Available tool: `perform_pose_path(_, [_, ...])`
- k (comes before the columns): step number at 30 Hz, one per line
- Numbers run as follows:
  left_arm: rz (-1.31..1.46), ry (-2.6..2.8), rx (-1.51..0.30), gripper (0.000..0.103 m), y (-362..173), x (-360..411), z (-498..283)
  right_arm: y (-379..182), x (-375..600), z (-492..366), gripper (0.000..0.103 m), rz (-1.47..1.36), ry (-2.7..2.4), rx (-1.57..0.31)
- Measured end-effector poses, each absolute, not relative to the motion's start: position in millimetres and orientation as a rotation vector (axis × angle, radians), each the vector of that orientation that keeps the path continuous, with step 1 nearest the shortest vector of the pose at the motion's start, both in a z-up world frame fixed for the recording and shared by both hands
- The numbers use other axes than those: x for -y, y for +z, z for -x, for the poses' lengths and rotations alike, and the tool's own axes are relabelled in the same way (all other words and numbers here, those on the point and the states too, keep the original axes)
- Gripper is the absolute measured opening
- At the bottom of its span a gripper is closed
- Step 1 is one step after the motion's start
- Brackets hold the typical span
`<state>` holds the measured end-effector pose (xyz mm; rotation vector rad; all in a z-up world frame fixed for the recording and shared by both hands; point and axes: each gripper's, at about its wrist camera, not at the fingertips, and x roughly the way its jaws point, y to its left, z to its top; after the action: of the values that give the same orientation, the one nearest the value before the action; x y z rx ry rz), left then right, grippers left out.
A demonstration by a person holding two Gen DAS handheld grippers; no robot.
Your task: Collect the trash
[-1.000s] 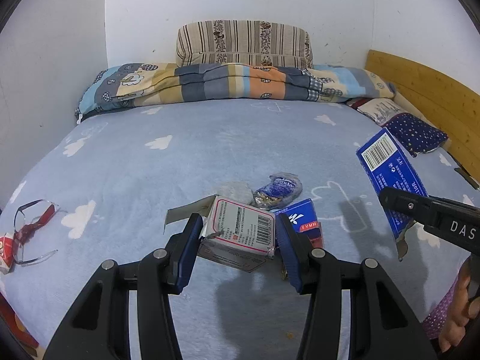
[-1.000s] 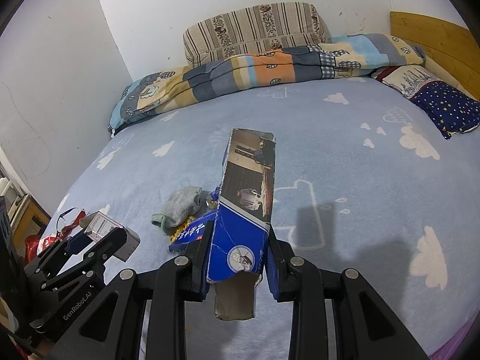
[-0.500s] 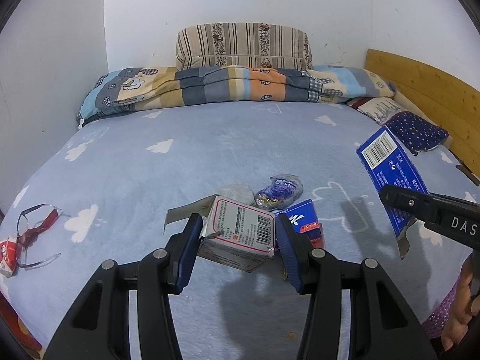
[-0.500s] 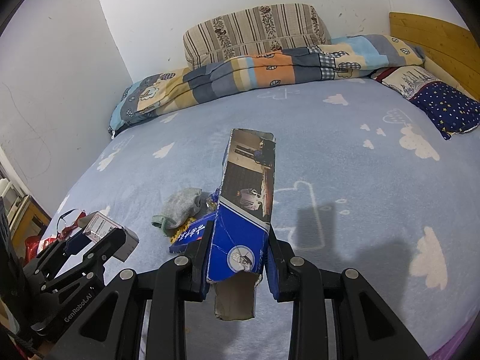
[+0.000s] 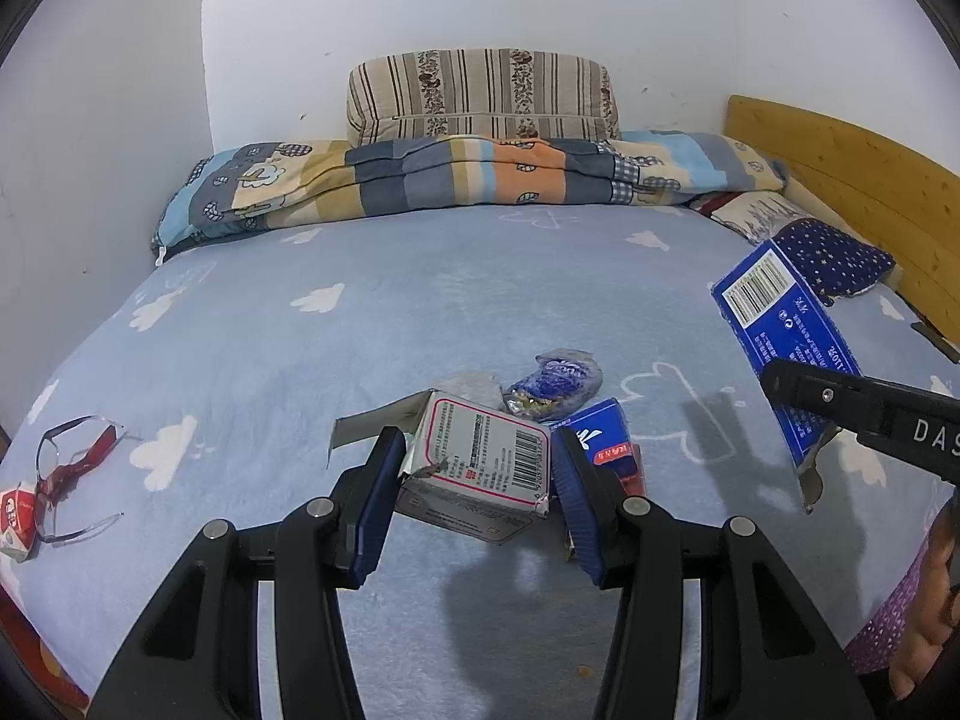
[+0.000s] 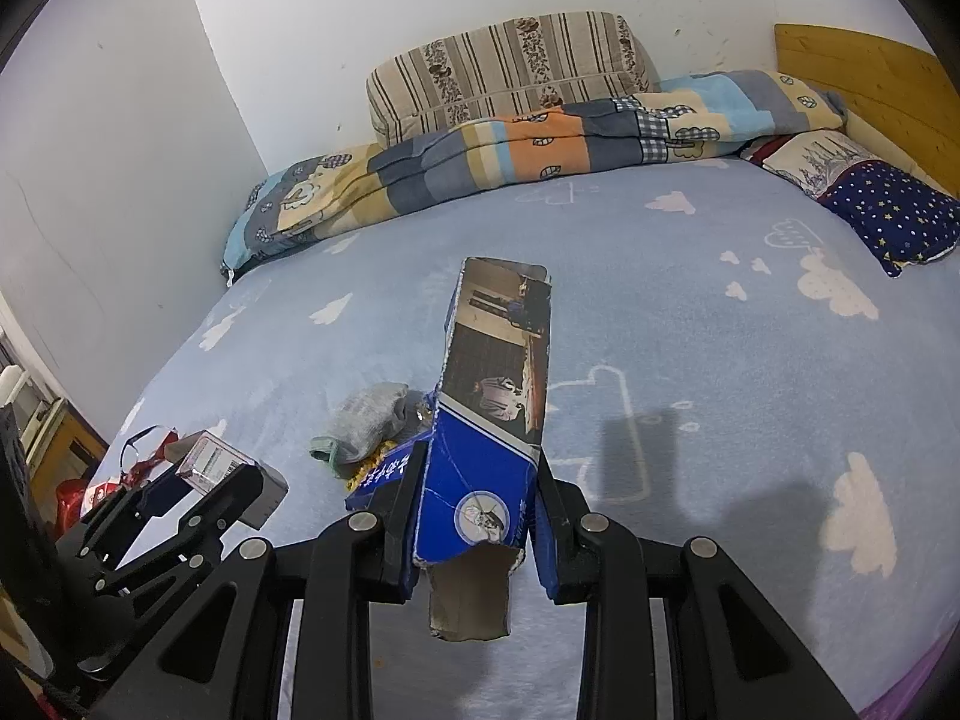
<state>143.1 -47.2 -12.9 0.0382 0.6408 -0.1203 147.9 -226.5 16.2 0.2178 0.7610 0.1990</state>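
Note:
My left gripper is shut on a small white and grey carton with a barcode, held just above the bed. It shows again at the lower left of the right wrist view as the small carton. My right gripper is shut on a long blue carton that sticks up and forward, its torn flap hanging below the pads. That long blue carton appears at the right of the left wrist view. On the sheet lie a flat blue box, a crumpled blue wrapper and a grey sock.
The bed has a blue cloud-print sheet. A folded quilt and striped pillow lie at the far side, a starry pillow by the wooden headboard. Glasses and a red-white pack sit at the left edge.

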Motion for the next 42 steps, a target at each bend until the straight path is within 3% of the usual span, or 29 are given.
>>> perform_pose_path(42, [-0.074,-0.229,-0.593,0.049,-0.8,78.9,-119.3,15.0,245.9,-102.5,0.031,-0.364,0.200,-0.755])
